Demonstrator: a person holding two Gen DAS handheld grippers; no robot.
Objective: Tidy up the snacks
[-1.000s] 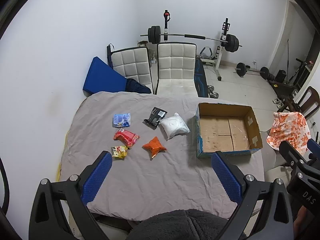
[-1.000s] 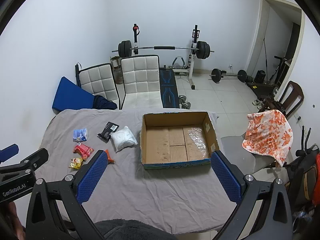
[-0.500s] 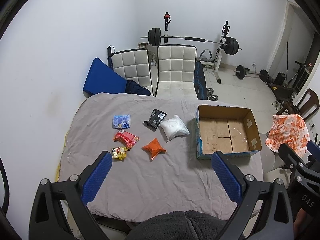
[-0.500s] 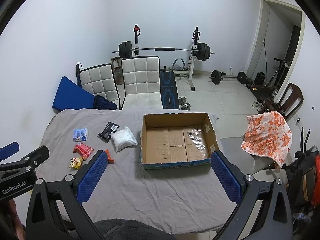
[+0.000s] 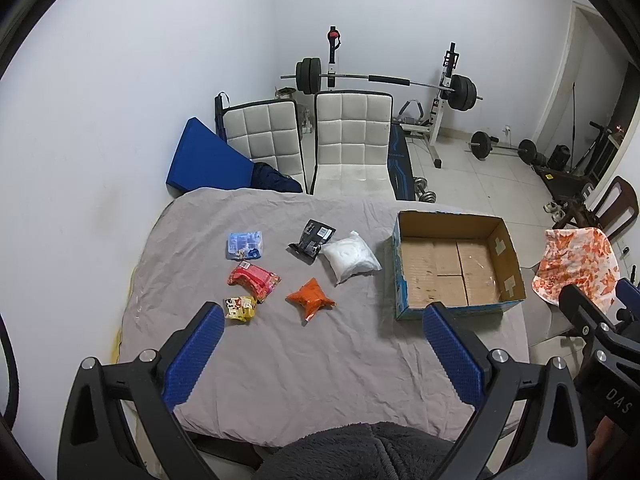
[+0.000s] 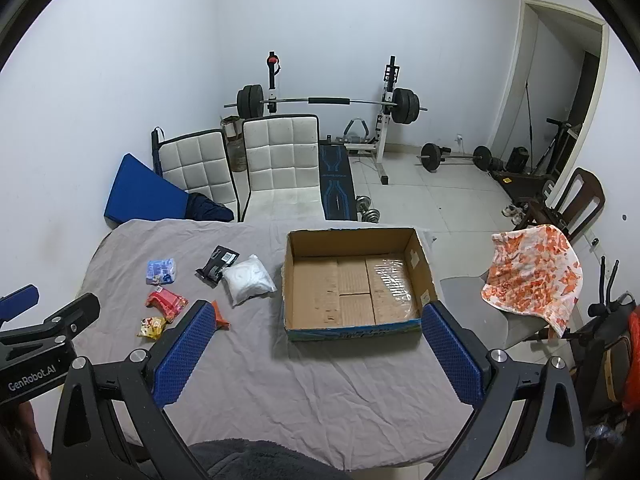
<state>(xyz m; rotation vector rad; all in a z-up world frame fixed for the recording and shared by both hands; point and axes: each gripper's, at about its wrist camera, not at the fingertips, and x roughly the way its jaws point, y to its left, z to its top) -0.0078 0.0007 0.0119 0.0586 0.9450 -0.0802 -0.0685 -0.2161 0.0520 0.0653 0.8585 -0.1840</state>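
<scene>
Left tongs and right tongs, both spread apart and empty, as I hold them above the desk; six snack packets lie loose, cardboard box unfilled: nothing sorted yet.

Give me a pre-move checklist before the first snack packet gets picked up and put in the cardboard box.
1. Left gripper open and holding nothing: ok.
2. Right gripper open and holding nothing: ok.
3. Cardboard box open on top, nothing lying in it: ok.
4. Packets separated enough for a single grasp: orange packet lies alone, ok; black packet and white packet touch, not ok.
5. Path from packets to box free of obstacles on the grey cloth: ok.
6. How stiff or fragile the packets are: cannot tell.
</scene>
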